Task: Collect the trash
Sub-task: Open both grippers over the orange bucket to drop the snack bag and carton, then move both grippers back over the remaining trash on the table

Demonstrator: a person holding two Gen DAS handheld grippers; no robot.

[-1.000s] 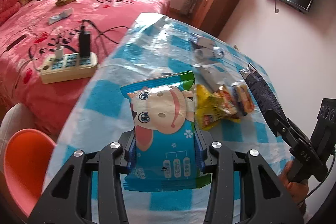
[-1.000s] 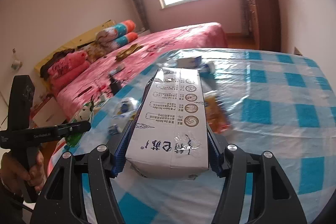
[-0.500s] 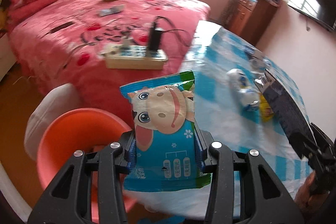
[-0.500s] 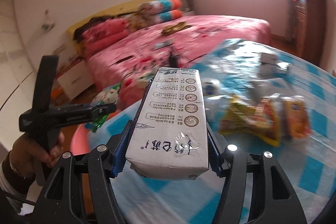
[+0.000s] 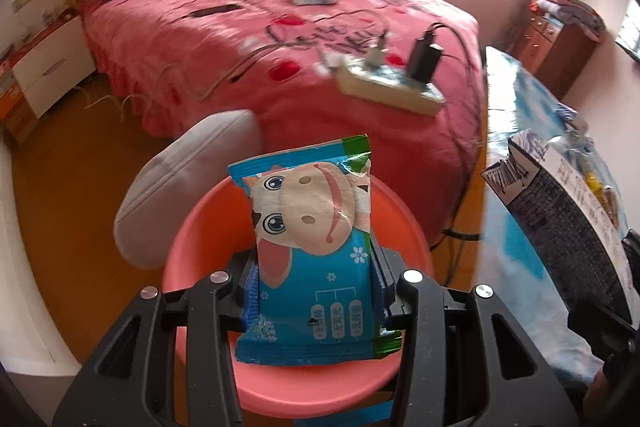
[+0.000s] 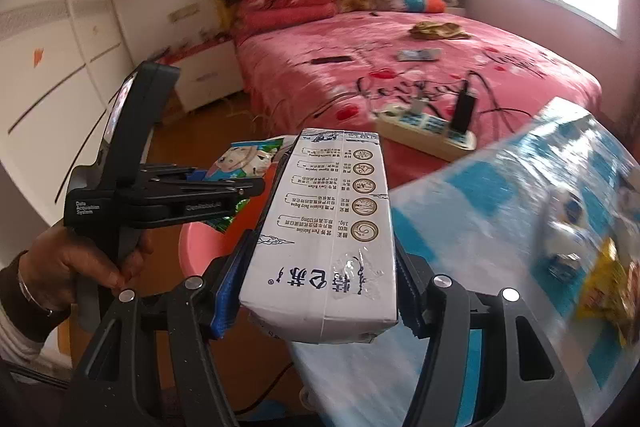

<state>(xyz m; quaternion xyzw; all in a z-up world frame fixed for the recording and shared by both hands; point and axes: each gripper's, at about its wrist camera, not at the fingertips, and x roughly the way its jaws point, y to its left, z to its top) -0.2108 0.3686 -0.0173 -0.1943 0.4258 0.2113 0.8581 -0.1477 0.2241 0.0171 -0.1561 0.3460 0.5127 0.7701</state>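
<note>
Room: bedroom with a big pink bed [image 5: 288,39], a wood floor and a bright window.
Left wrist view, bed: a power strip [image 5: 390,89] with a black plug lies on the bed cover near its edge.
Left wrist view, bin: a round pink bin [image 5: 192,239] sits on the floor, right under the claw, with a grey cushion [image 5: 180,183] just beside it.
Left wrist view, claw: the left gripper [image 5: 314,293] squeezes a blue snack bag [image 5: 312,259] with a cartoon cow on it, held above the bin.
Left wrist view, side: a table with a blue check cloth [image 5: 516,243] is at the right, and the milk carton [image 5: 560,203] pokes in over it.
Right wrist view, claw: the right gripper [image 6: 316,291] is clamped on the white milk carton [image 6: 332,227], held in the air at the table's edge.
Right wrist view, other hand: the left hand [image 6: 80,263] holds the left gripper [image 6: 240,189] with the snack bag [image 6: 244,159] above the pink bin [image 6: 200,243].
Right wrist view, table: blurry wrappers [image 6: 604,287] lie on the check cloth [image 6: 472,211] at the right.
</note>
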